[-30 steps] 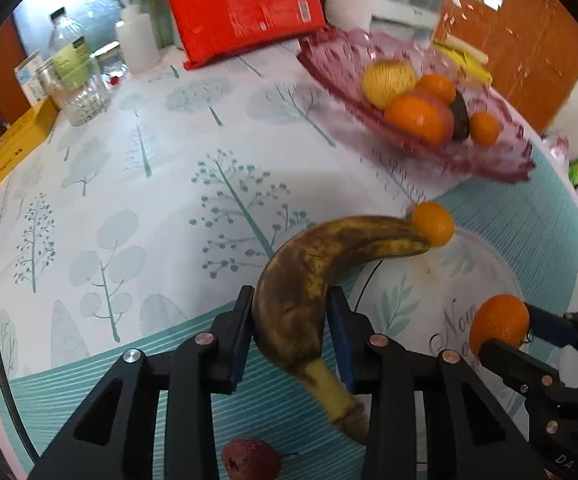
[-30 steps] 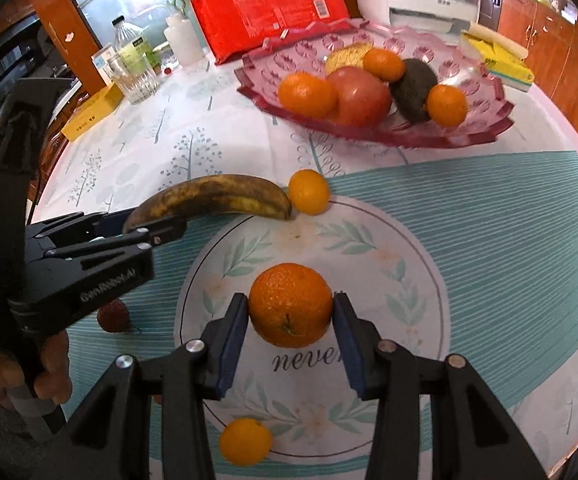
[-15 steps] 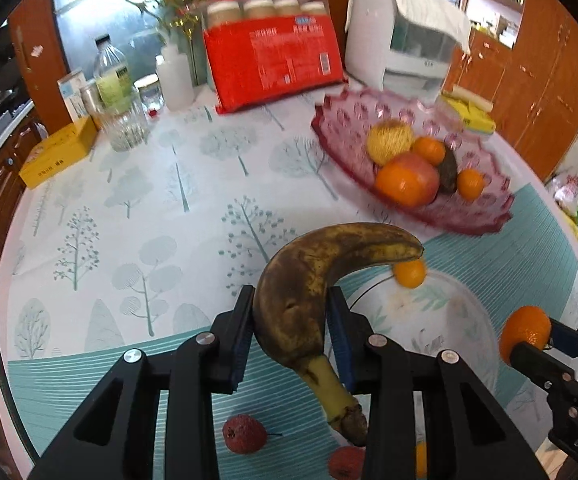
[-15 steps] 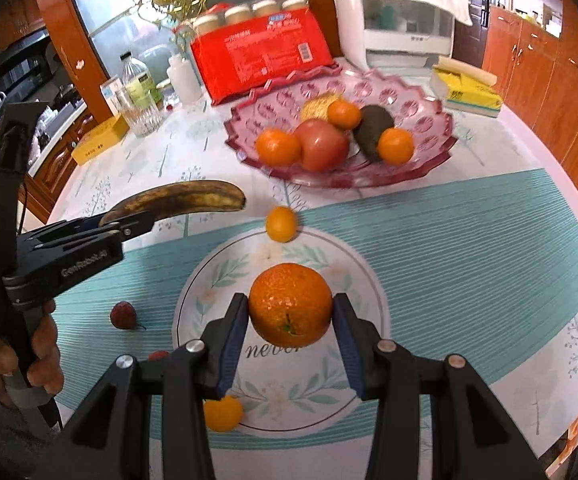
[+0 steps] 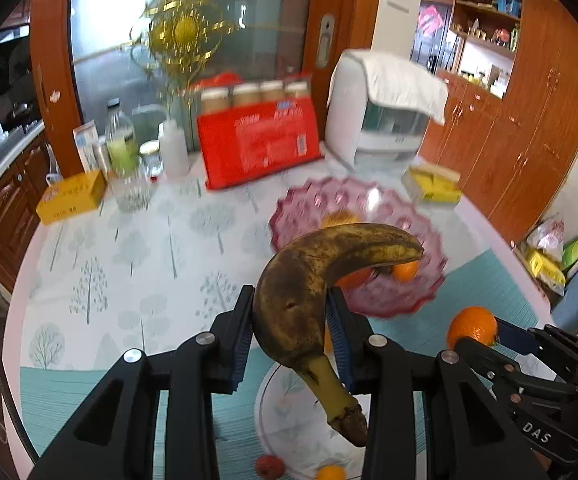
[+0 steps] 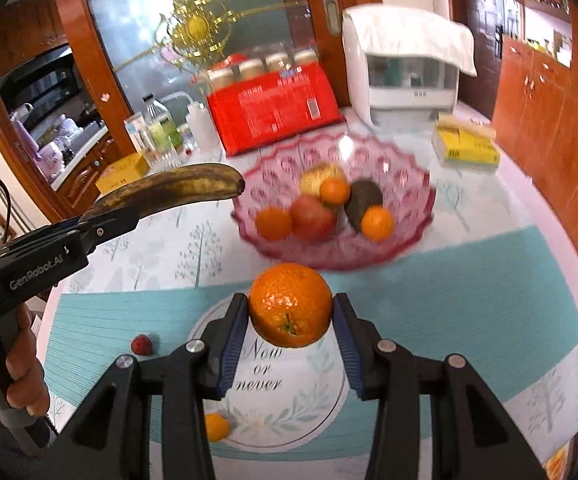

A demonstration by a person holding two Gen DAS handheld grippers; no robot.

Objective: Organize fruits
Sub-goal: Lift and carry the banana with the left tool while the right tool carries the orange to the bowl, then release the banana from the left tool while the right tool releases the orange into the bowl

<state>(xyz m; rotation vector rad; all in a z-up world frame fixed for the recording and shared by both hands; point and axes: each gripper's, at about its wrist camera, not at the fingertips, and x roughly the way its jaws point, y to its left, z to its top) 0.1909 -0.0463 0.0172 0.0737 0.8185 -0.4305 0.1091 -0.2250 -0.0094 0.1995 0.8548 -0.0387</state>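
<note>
Both tools have risen since the earlier frames, carrying their fruit up off the desk (image 6: 489, 288) toward the pink scalloped glass bowl (image 6: 401, 184). Left tool (image 5: 291, 332): pads pinching a brown-spotted overripe banana (image 5: 301, 292) across its thick middle, stem hanging down, tip in front of the bowl. Right tool (image 6: 291, 332): pads pressed on a round orange mandarin (image 6: 291, 310), held above the white round placemat (image 6: 273, 392) just in front of the bowl. Bowl contents: three small oranges, one red apple, one dark avocado, one yellow fruit. On the desk in front of the bowl: one red lychee (image 6: 141, 345) left of the placemat, one small orange (image 6: 216, 426) on its near edge. Behind the bowl: a red flat package (image 6: 273, 108).
</note>
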